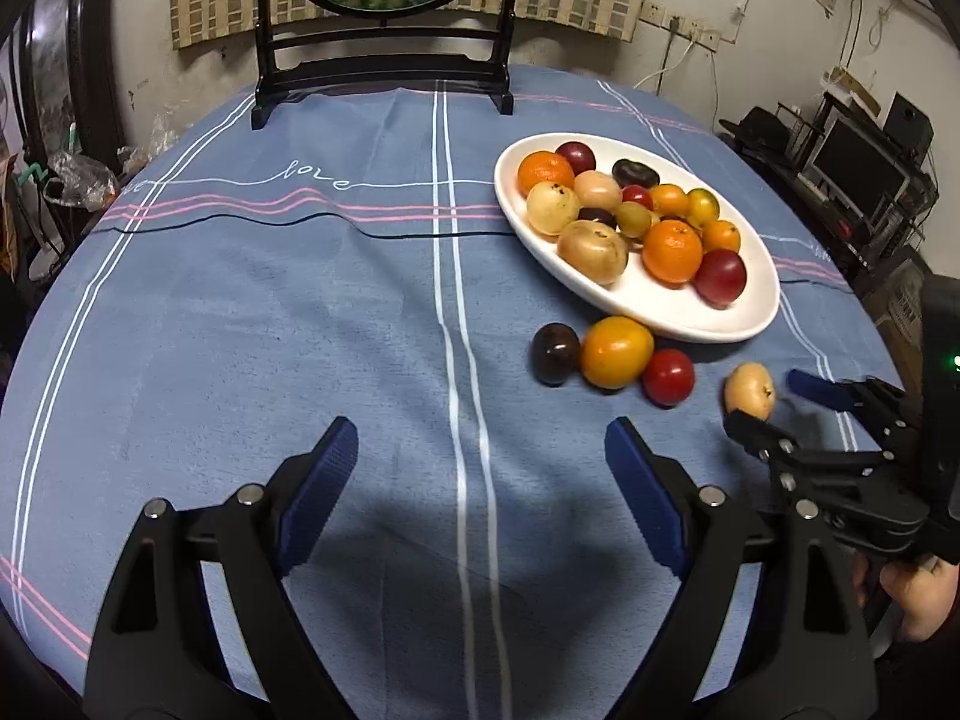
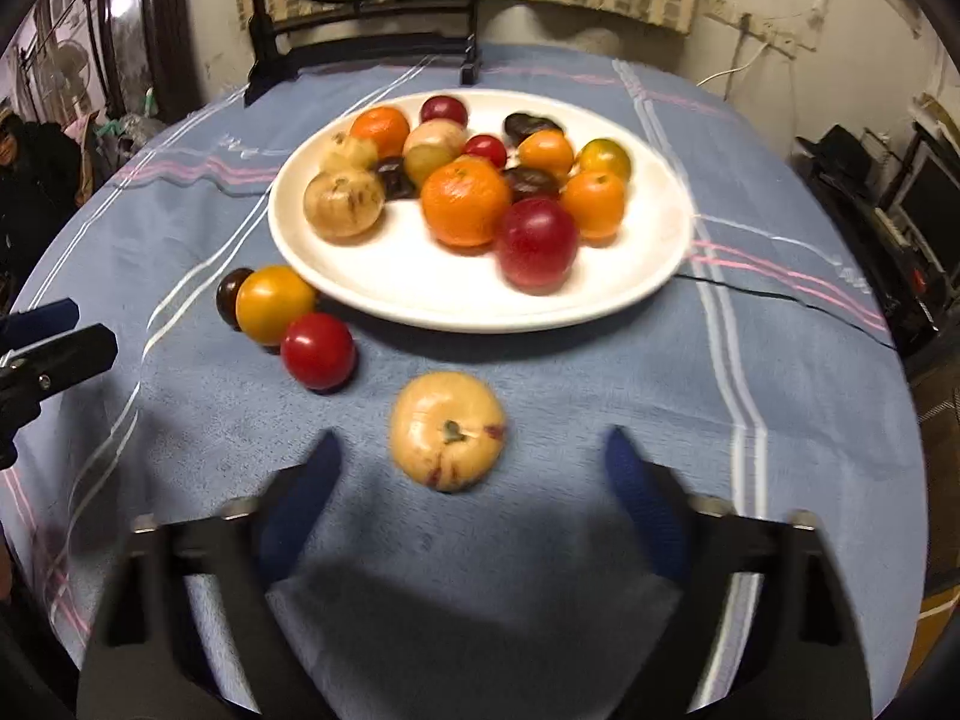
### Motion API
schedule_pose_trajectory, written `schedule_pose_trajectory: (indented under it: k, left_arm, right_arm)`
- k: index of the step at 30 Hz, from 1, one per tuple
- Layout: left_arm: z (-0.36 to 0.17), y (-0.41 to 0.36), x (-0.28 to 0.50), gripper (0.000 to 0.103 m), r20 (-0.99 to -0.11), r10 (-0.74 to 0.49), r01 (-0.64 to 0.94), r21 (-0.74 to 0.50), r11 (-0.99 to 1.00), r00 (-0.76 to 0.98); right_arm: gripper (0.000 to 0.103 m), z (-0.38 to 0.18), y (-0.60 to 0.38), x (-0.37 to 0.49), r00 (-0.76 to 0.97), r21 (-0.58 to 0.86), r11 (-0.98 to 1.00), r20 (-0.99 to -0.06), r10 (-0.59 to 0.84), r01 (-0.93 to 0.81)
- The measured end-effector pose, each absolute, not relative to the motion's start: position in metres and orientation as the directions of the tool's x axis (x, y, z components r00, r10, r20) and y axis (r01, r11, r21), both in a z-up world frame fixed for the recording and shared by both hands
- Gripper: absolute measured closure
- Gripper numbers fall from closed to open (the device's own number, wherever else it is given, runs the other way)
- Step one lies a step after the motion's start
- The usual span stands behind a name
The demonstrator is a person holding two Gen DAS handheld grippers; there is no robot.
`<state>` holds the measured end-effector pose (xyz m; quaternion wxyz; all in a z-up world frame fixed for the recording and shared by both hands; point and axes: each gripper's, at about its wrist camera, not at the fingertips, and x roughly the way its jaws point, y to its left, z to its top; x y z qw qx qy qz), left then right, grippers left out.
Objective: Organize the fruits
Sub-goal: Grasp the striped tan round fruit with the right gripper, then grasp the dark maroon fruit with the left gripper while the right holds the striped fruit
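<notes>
- A white oval plate (image 2: 600, 300) sits on the tabletop (image 1: 240, 312), which is covered by a blue cloth with white and pink stripes.
- The plate holds a heap of fruits: oranges, red and dark plums, pale yellow-brown fruits and small yellow-orange ones.
- 4 fruits lie loose on the cloth, off the plate on its near side.
- 3 of them form a touching cluster just beside the plate's rim: a dark plum (image 1: 554, 354), a yellow-orange fruit (image 1: 617, 351) and a red fruit (image 1: 668, 377).
- The 4th, a pale yellow fruit (image 2: 447, 429) with a stem and reddish marks, lies apart from the cluster, nearer the camera in the right wrist view.
- The right tool (image 2: 474, 450) points down at this pale yellow fruit; its blue fingers stand on either side of it and slightly short of it, with clear gaps, so it grips nothing.
- In the left wrist view, the same fruit shows between the right tool's fingertips, resting on the cloth.
- The left tool (image 1: 480, 438) hovers over bare cloth, jaws spread wide and empty, well to the left of the cluster.
- A dark wooden stand (image 1: 384, 66) with a round picture stands at the tabletop's far edge.
- A person's hand (image 1: 912, 594) holds the right tool's handle.
</notes>
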<state>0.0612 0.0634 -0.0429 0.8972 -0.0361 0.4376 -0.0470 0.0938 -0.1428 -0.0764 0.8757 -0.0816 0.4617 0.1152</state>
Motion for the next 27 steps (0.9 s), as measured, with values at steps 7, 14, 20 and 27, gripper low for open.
schedule_pose_trajectory:
  k: [7, 14, 20, 27]
  left_arm:
    - [-0.051, 0.051, 0.081, 0.017, -0.790, -0.103, 0.126, -0.033, 0.991, 0.605]
    - [-0.075, 0.047, 0.114, 0.047, -0.829, -0.160, 0.248, -0.026, 0.968, 0.537]
    - [-0.083, 0.040, 0.124, 0.047, -0.825, -0.178, 0.296, -0.014, 0.955, 0.536]
    - [-0.073, 0.029, 0.116, 0.048, -0.803, -0.215, 0.362, 0.001, 0.932, 0.556]
  right_arm:
    - [0.062, -0.074, -0.150, 0.085, 0.521, 0.034, 0.954, -0.831, 0.192, -0.297]
    - [0.062, -0.070, -0.172, 0.072, 0.515, 0.112, 0.955, -0.822, 0.244, -0.274]
    - [0.062, -0.069, -0.185, 0.072, 0.513, 0.141, 0.956, -0.819, 0.258, -0.257]
    - [0.062, -0.071, -0.187, 0.071, 0.502, 0.161, 0.952, -0.820, 0.276, -0.260]
